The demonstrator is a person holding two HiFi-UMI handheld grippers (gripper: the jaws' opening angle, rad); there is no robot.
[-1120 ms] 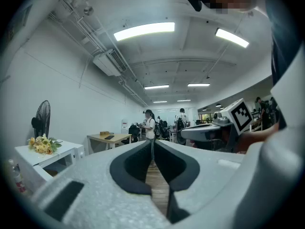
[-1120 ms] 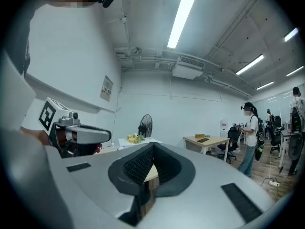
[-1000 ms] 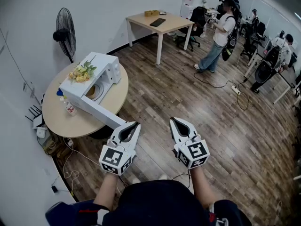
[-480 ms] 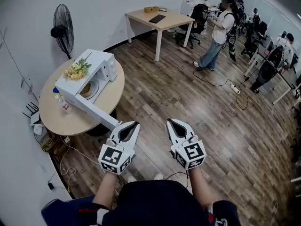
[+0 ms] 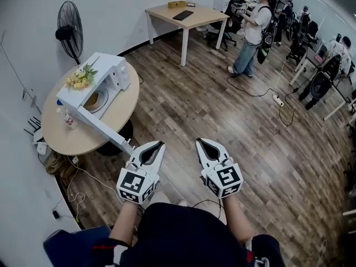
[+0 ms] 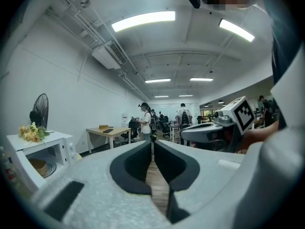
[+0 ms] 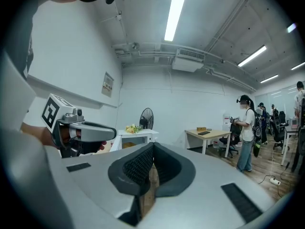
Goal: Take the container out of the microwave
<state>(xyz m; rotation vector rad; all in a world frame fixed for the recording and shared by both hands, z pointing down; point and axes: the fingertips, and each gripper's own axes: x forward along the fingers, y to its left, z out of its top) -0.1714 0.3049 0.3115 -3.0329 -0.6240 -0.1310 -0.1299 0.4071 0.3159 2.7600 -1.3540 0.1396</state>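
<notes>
Left hand-held gripper (image 5: 157, 144), right hand-held gripper (image 5: 200, 142) — both pressed together, empty; open microwave door (image 5: 103, 128) nearby.

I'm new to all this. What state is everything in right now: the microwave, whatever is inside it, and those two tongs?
White box-shaped microwave on the round wooden table: door swung fully open.
Tan round container: inside the microwave's cavity, not yet taken out.
Left tongs: shut, empty, away from the microwave.
Right tongs: shut, empty.
Black pedestal fan: cannot tell whether it runs.
</notes>
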